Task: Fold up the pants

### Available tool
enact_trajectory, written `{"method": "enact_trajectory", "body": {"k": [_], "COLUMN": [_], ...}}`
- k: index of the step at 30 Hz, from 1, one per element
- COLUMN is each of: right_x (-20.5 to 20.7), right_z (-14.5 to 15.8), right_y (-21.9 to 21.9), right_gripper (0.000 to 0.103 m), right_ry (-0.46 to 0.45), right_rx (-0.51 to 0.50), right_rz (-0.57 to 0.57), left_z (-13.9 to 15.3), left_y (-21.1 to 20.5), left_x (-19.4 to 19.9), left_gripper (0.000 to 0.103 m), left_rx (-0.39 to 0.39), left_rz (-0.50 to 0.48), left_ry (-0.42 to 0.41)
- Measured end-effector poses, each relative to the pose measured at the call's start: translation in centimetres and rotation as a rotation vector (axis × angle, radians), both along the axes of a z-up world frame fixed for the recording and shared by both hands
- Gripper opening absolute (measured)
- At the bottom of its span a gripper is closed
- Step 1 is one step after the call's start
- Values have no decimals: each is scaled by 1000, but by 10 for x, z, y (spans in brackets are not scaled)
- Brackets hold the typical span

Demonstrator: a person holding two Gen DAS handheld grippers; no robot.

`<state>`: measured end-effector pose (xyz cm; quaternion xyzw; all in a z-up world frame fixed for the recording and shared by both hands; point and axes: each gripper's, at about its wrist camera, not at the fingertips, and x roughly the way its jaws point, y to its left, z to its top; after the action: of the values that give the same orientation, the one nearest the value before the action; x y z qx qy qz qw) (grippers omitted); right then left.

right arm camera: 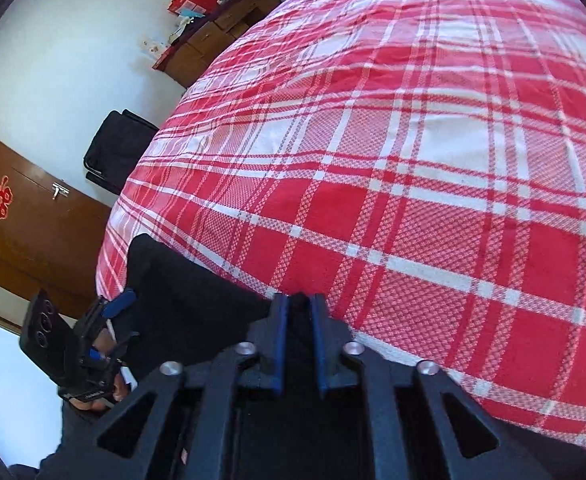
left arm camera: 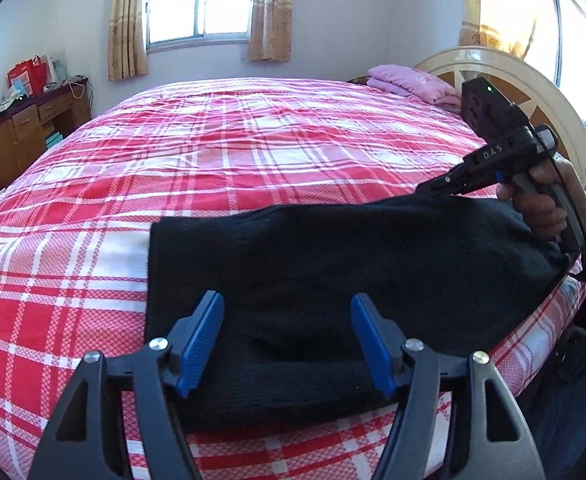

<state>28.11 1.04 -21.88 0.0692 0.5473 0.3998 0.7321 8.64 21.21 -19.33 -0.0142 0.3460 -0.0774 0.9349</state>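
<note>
Taking the bed (left arm camera: 253,152) as my landmark, I saw a desk (left arm camera: 25,128) off its far left corner, cluttered with red bags, and curtained windows on the wall beyond its far side. The pants (left arm camera: 333,256), black and folded into a wide band, lay along the bed's near edge on the red plaid cover. My left gripper (left arm camera: 287,344) hung over the near part of the pants with its blue pads spread wide and nothing pinched between them; the cloth merely lay under the gap. Farther right along the same bed edge, my right gripper (left arm camera: 433,188) was clenched, its tips down at the far right edge of the pants. From the right wrist camera the pads (right arm camera: 279,344) stood almost together with dark cloth showing in the slit, so I took it as grasping the pants (right arm camera: 181,300) there. A hand (left arm camera: 541,204) gripped that tool's handle. Pink folded bedding (left arm camera: 409,82) sat at the bed's far right, against the headboard (left arm camera: 533,92). In the right view a black chair (right arm camera: 113,148) and a brown door (right arm camera: 25,220) stood off the bed's left side.
</note>
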Motion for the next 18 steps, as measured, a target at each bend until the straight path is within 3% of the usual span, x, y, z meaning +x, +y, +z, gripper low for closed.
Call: {"method": "enact_trajectory", "body": {"k": [4,9,14,18], "right_x": [-4,0,10,8], "right_z": [13,33,5,4], "right_y": [-2,-8,4,0], "right_gripper": [2,1,1,3], "right_ry": [-70,-123,-111,-113], "right_rx": [-9,18,-99,-87], "right_rz": [-20,-68,-81,-49], "left_z": [-2,-2,-9,-2], "left_y": [4,-1,-8,-10], "left_x": [2,2,2,0], "left_gripper": [69,69,69,69], "left_rx": [-3,60,143,143], "left_rz": [4,7,0,2], "left_ry": [0,-9,-23,-22]}}
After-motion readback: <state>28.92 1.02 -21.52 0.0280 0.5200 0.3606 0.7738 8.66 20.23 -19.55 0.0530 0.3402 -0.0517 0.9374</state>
